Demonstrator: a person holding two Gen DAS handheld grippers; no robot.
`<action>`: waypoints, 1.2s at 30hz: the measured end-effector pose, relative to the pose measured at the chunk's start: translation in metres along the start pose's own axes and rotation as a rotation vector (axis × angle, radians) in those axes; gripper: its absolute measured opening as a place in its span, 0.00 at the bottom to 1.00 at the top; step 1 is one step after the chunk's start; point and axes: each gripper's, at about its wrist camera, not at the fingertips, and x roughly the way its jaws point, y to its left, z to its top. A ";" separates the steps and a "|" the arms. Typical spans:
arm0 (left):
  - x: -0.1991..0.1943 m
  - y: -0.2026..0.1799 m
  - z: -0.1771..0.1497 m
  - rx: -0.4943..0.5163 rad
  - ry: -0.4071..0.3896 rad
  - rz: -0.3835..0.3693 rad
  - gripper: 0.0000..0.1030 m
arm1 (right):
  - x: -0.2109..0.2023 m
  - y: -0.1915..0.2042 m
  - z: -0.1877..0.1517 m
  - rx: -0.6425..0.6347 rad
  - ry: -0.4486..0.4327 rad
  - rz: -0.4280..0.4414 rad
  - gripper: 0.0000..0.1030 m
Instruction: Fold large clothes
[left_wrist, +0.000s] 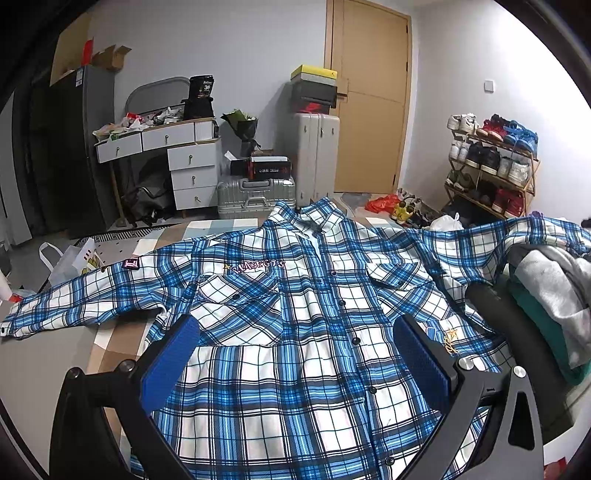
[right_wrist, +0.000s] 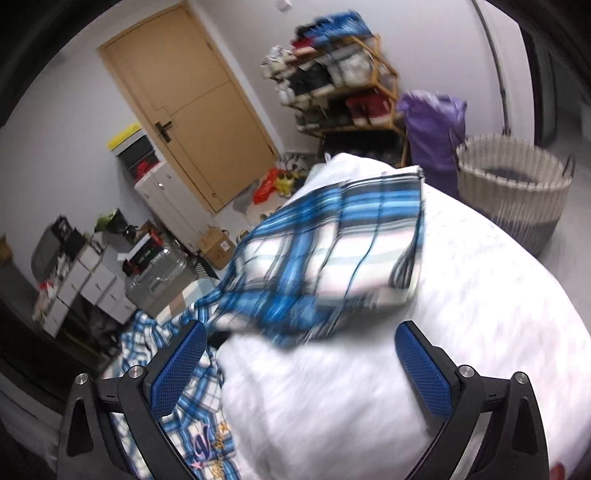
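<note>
Plaid shirt (left_wrist: 295, 295): blue, white, black check; pink lettering on chest. Gripper pads (left_wrist: 170, 365): blue, textured; frames black. Door (left_wrist: 369, 96), far: tan. Drawer unit (left_wrist: 192, 166), far left: white. Laundry basket (right_wrist: 517, 188), far right: cream over grey weave. Bag (right_wrist: 432, 133): purple.

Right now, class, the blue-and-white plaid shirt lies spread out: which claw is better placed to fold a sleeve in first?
Probably the right claw: it hangs open close over the plaid sleeve draped across the white bedding. The left claw, also open, is over the blue-and-white plaid shirt's front, away from either sleeve.
</note>
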 end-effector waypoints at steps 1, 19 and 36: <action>0.001 -0.001 0.000 0.002 0.002 0.001 0.99 | 0.001 0.003 0.005 -0.013 -0.016 -0.022 0.96; 0.004 0.017 0.000 0.032 0.007 0.062 0.99 | 0.011 0.087 0.129 -0.246 -0.241 -0.396 0.03; -0.042 0.102 0.000 -0.149 -0.079 0.088 0.99 | 0.060 0.377 -0.058 -0.483 0.067 0.338 0.03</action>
